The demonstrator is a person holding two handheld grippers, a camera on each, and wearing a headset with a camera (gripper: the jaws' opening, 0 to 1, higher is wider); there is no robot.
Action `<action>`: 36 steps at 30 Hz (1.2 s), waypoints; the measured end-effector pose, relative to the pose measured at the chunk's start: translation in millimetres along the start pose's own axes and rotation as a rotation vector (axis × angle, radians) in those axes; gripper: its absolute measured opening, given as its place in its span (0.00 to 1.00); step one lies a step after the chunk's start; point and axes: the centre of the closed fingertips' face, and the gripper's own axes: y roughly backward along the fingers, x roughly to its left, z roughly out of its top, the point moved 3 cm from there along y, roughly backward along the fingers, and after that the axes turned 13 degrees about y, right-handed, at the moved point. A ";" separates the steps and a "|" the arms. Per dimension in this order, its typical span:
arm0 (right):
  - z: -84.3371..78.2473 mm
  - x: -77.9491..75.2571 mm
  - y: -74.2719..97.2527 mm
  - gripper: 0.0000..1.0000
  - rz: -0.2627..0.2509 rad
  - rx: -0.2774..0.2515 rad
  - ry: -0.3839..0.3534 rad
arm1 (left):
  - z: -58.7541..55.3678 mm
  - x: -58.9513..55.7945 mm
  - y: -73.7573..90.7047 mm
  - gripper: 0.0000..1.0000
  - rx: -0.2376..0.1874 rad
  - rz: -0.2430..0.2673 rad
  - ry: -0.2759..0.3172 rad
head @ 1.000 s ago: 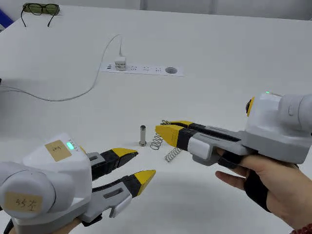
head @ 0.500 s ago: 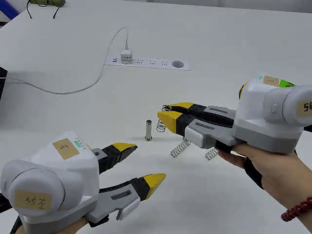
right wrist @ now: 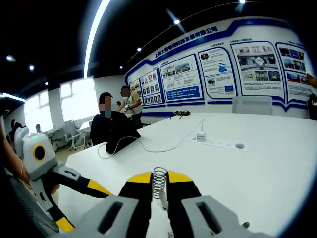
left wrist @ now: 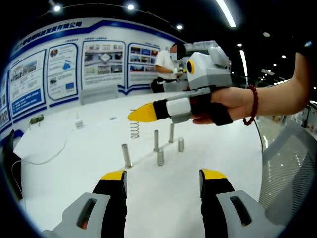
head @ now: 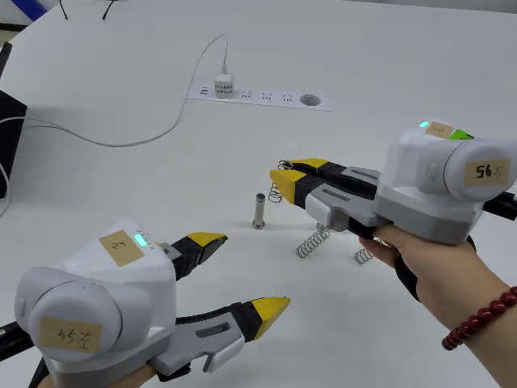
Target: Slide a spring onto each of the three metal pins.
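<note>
Clearly, the right gripper (head: 284, 171) has its jaws clamped on one spring (right wrist: 159, 181), held near a metal pin (head: 259, 210) standing on the tabletop (head: 161, 178) (two more springs (head: 313, 241) lie beside it), while the left gripper (head: 252, 271) hovers with jaws spread wide, empty.

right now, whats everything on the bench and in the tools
white table: 1, white, under everything
upright metal pins: 3, silver, table centre
loose coiled wire springs: 2, silver, on table near the pins
held coiled wire spring: 1, silver, clamped in right tool
white power strip: 1, white, far side, white plug and cable attached
background people: 2, dark and white tops, beyond the table
left tool: 1, yellow-tipped black, open, empty
right tool: 1, yellow-tipped black, shut on spring
</note>
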 end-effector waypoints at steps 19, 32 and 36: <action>-13.1 -2.7 -23.1 0.11 -0.022 0.018 -0.007 | -8.5 1.0 -2.2 0.77 0.028 0.013 0.010; -13.9 5.0 -27.0 0.11 -0.005 0.042 0.068 | -9.7 1.6 -2.8 0.79 0.030 0.016 0.021; -17.3 5.7 -28.0 0.11 -0.019 0.066 0.100 | -9.8 1.2 -3.0 0.78 0.031 0.014 0.021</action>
